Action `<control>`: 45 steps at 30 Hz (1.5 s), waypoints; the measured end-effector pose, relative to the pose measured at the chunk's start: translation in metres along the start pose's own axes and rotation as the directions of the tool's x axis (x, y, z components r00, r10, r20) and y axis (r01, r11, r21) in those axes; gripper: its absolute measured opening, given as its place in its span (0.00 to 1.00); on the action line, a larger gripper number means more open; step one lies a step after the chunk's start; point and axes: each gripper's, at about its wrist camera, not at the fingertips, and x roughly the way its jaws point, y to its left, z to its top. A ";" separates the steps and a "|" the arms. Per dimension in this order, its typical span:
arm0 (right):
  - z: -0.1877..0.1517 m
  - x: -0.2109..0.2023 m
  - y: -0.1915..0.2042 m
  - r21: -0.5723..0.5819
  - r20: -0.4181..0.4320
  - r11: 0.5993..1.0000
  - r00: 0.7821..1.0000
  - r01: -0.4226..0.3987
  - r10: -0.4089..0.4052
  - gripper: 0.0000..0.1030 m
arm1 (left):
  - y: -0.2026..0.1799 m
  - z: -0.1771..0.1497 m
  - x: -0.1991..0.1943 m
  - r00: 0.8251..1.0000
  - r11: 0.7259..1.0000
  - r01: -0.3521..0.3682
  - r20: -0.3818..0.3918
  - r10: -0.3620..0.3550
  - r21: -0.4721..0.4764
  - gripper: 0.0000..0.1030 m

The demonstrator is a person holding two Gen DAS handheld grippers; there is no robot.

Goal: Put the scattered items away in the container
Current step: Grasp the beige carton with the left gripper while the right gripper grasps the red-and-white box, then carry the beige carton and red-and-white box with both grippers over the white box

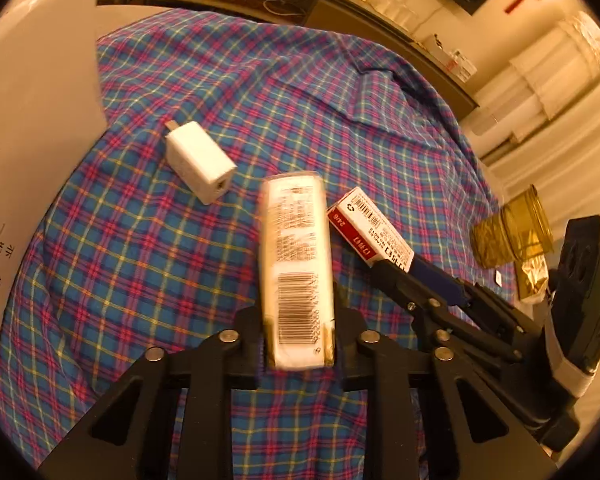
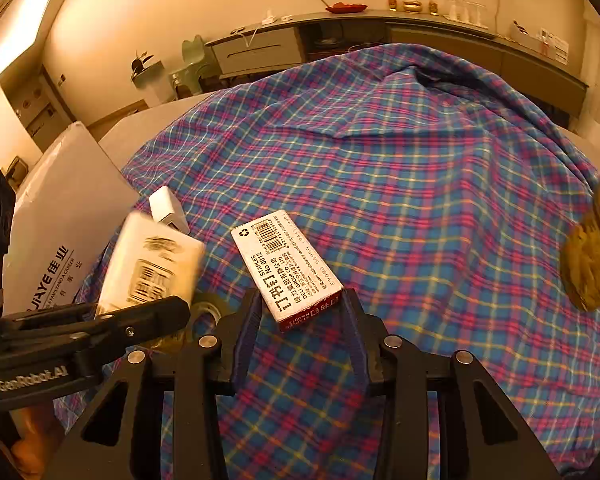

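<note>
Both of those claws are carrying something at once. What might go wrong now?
The long cream packet is pinched only at its bottom end by the left jaws, so it could swing or slip. The red-and-white staples box is gripped at one end too. Both claws sit close together and could bump on the way to the white cardboard box.

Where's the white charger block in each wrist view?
Left wrist: white charger block upper left of centre, lying loose on the plaid cloth.
Right wrist: white charger block at mid-left, partly hidden behind the pale packet.
Shared landmark: the white cardboard box just left of it.
</note>
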 end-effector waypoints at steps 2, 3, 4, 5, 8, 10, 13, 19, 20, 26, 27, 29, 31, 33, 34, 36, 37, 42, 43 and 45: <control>-0.002 -0.007 -0.003 0.010 0.008 1.000 1.000 -0.002 0.002 0.41 | -0.005 -0.002 -0.001 1.000 1.000 -0.005 0.005 0.005 0.014 0.23; -0.003 -0.010 -0.004 0.016 0.010 1.000 1.000 -0.007 0.007 0.41 | -0.007 -0.004 -0.003 1.000 1.000 -0.006 0.009 0.005 0.022 0.23; -0.003 -0.012 -0.005 0.020 0.013 1.000 1.000 -0.012 0.012 0.41 | -0.008 -0.005 -0.006 1.000 1.000 -0.006 0.016 0.005 0.029 0.22; -0.004 -0.016 -0.004 0.024 0.020 1.000 1.000 -0.015 0.015 0.41 | -0.009 -0.006 -0.009 1.000 0.999 -0.004 0.023 0.003 0.033 0.22; -0.005 -0.027 0.000 0.027 0.038 0.999 0.999 -0.029 0.028 0.41 | -0.011 -0.008 -0.019 0.999 0.999 -0.001 0.044 -0.001 0.036 0.22; -0.005 -0.033 0.004 0.024 0.049 0.999 0.998 -0.036 0.035 0.41 | -0.011 -0.009 -0.026 0.998 0.999 0.008 0.056 -0.010 0.038 0.22; -0.007 -0.045 0.014 0.019 0.067 0.999 0.997 -0.050 0.049 0.41 | -0.010 -0.011 -0.040 0.997 0.999 0.022 0.073 -0.025 0.042 0.22; -0.012 -0.068 0.031 0.022 0.107 0.997 0.992 -0.073 0.070 0.41 | -0.007 -0.016 -0.068 0.993 0.997 0.050 0.102 -0.056 0.058 0.22; -0.012 -0.072 0.034 0.023 0.114 0.997 0.991 -0.075 0.072 0.41 | -0.007 -0.016 -0.073 0.992 0.997 0.055 0.109 -0.062 0.061 0.22; -0.013 -0.099 0.060 0.021 0.174 0.996 0.981 -0.089 0.084 0.41 | 0.000 -0.019 -0.102 0.986 0.995 0.067 0.150 -0.078 0.077 0.22; -0.013 -0.102 0.064 0.018 0.181 0.996 0.980 -0.090 0.086 0.41 | 0.003 -0.020 -0.106 0.985 0.995 0.067 0.156 -0.079 0.076 0.22; -0.014 -0.110 0.079 0.001 0.198 0.996 0.976 -0.090 0.088 0.41 | 0.008 -0.019 -0.115 0.982 0.995 0.068 0.170 -0.080 0.073 0.22; -0.015 -0.115 0.090 -0.015 0.207 0.996 0.974 -0.089 0.090 0.41 | 0.014 -0.019 -0.124 0.979 0.995 0.066 0.187 -0.079 0.071 0.22; -0.016 -0.121 0.103 -0.030 0.221 0.996 0.971 -0.086 0.090 0.41 | 0.020 -0.019 -0.134 0.976 0.995 0.070 0.202 -0.082 0.068 0.22; -0.017 -0.123 0.110 -0.039 0.225 0.996 0.970 -0.085 0.092 0.41 | 0.023 -0.019 -0.137 0.975 0.995 0.070 0.208 -0.083 0.066 0.22; -0.019 -0.129 0.125 -0.057 0.235 0.994 0.967 -0.088 0.099 0.41 | 0.029 -0.019 -0.146 0.971 0.995 0.071 0.223 -0.084 0.065 0.22; -0.019 -0.132 0.130 -0.065 0.240 0.994 0.966 -0.087 0.100 0.41 | 0.033 -0.020 -0.152 0.969 0.996 0.070 0.233 -0.083 0.063 0.22; -0.023 -0.146 0.165 -0.117 0.271 0.991 0.957 -0.071 0.101 0.41 | 0.052 -0.021 -0.175 0.959 0.996 0.078 0.270 -0.087 0.046 0.22; -0.023 -0.147 0.171 -0.123 0.274 0.990 0.956 -0.071 0.103 0.41 | 0.056 -0.021 -0.180 0.957 0.996 0.080 0.278 -0.089 0.042 0.22; -0.025 -0.148 0.183 -0.136 0.276 0.988 0.955 -0.071 0.107 0.41 | 0.064 -0.021 -0.189 0.952 0.996 0.084 0.292 -0.091 0.034 0.22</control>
